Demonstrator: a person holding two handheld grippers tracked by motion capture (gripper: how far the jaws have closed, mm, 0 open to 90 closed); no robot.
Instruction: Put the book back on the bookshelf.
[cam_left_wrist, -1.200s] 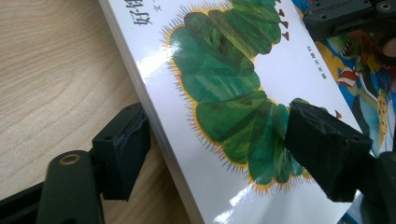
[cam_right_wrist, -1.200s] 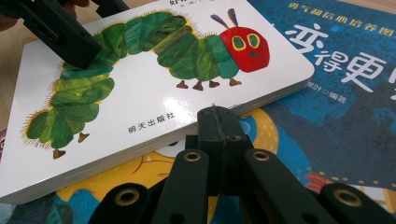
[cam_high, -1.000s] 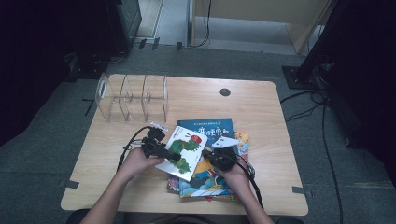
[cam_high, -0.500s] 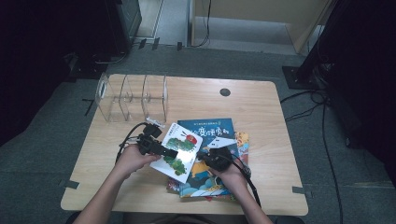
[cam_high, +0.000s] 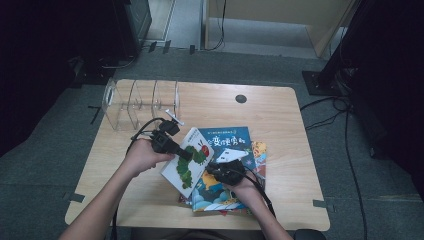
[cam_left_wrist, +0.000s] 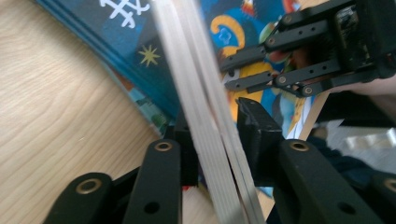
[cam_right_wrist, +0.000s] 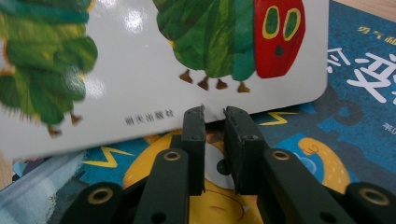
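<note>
Two grippers are working one item: a white caterpillar board book (cam_high: 189, 161), tilting up off a stack of picture books (cam_high: 230, 192) at the near middle of the wooden table (cam_high: 280, 112).

Left gripper (cam_high: 184, 155): jaws have just been closing and are now standing either side of the book's page edge (cam_left_wrist: 210, 121); whether the pads are pressing yet is not plain. Right gripper (cam_right_wrist: 215, 116): jaws have just been opening, are now standing slightly apart at the book's lower edge with nothing clamped between them.

Orientation: the book's long axis is running from near-left to far-right in the high view, caterpillar head pointing toward the far side, the left edge lifting higher than the right.

Risks, as judged: a shallow bite on the smooth edge is likely letting the book pivot or slide back onto the stack; the leaves may be fanning apart; the blue book (cam_high: 226, 141) beneath could be dragging along.

Also present: a clear acrylic rack (cam_high: 140, 102) standing at the far left of the table.
</note>
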